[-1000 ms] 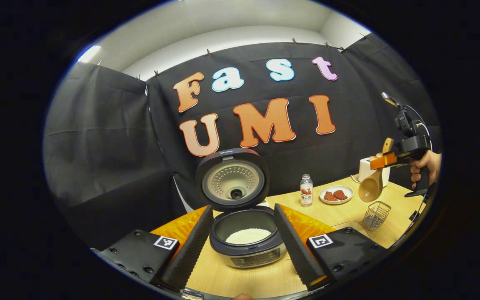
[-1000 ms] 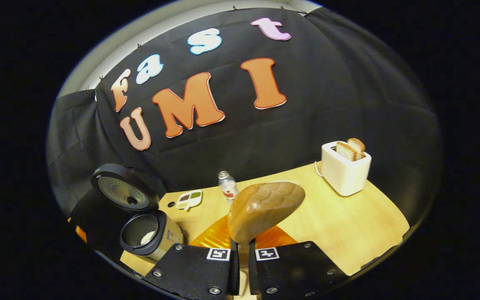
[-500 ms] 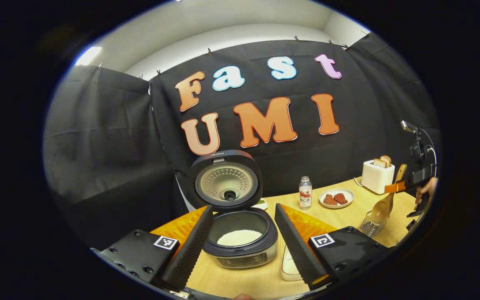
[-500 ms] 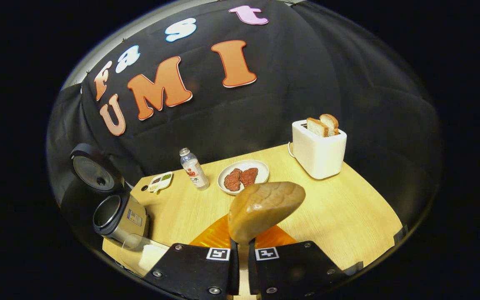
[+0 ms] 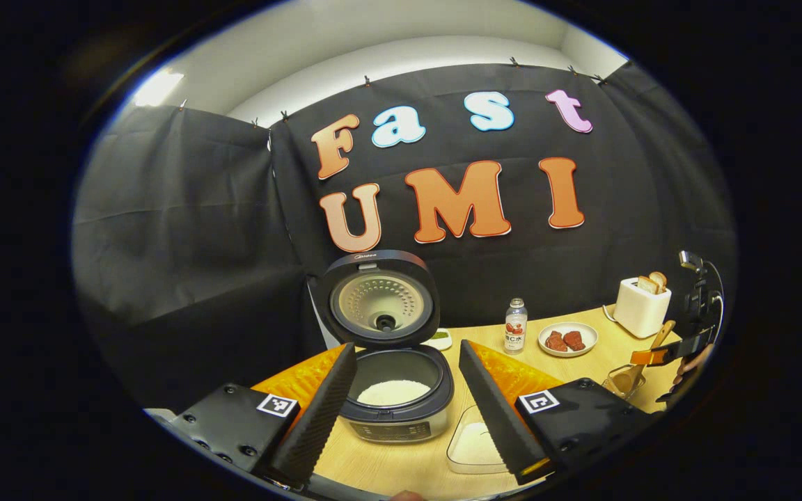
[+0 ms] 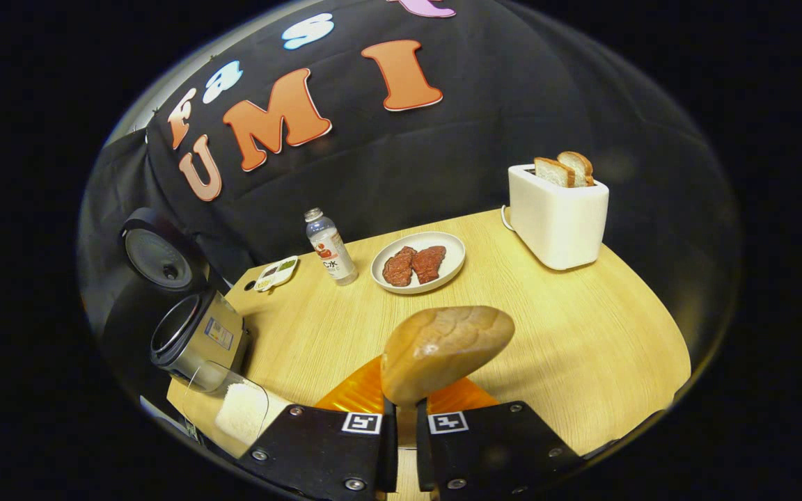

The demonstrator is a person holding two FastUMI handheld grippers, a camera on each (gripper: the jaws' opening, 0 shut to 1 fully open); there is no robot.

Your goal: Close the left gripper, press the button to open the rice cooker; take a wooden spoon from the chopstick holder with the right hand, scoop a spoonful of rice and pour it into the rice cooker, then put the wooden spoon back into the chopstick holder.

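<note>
My left gripper spread, idle before dark round rice cooker: lid up, rice inside. My right gripper pinches wooden spoon; bowl entering wire chopstick holder. Release left.

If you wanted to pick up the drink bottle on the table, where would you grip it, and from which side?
Grip the drink bottle around its labelled body, coming in level from the open table side. It stands upright, and its cap looks too narrow for a steady hold. The plate sits close on one side.
</note>
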